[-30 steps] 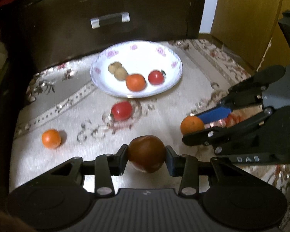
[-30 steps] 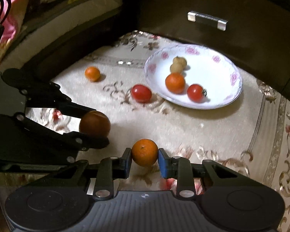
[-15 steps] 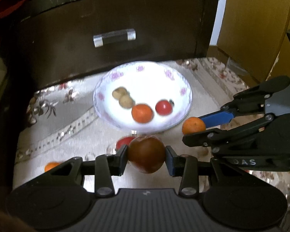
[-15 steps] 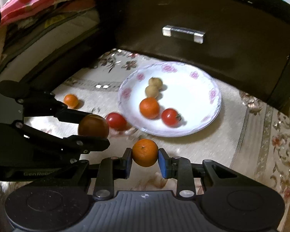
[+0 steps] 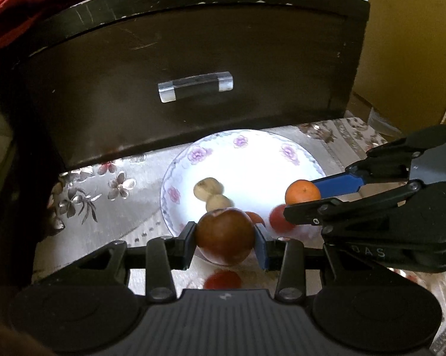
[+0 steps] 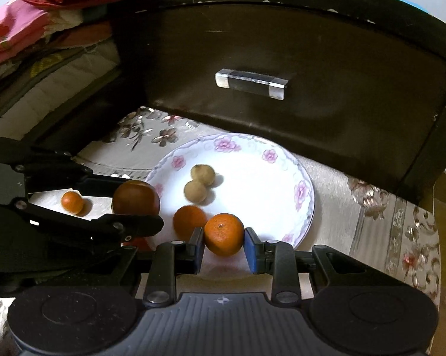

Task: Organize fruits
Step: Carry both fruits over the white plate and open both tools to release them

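Now left gripper [image 5: 225,238] clamped on brown fruit [image 5: 224,235], at near rim of plate [image 6: 306,184]. Right gripper [image 6: 224,244] grips mandarin [image 6: 224,233] over plate's near edge. Two longans [image 6: 199,183] + another orange [image 6: 189,221] in plate; small orange [image 6: 72,202] on cloth left of plate.

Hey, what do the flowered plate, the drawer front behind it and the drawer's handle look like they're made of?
Plate: likely glazed ceramic or porcelain; glossy white with printed pink flowers, though melamine can't be ruled out.
Drawer front: dark brown wood or veneer, semi-gloss, with light scratches and chipped pale edges.
Handle: looks like shiny metal ends with a dark, possibly clear plastic, middle bar.
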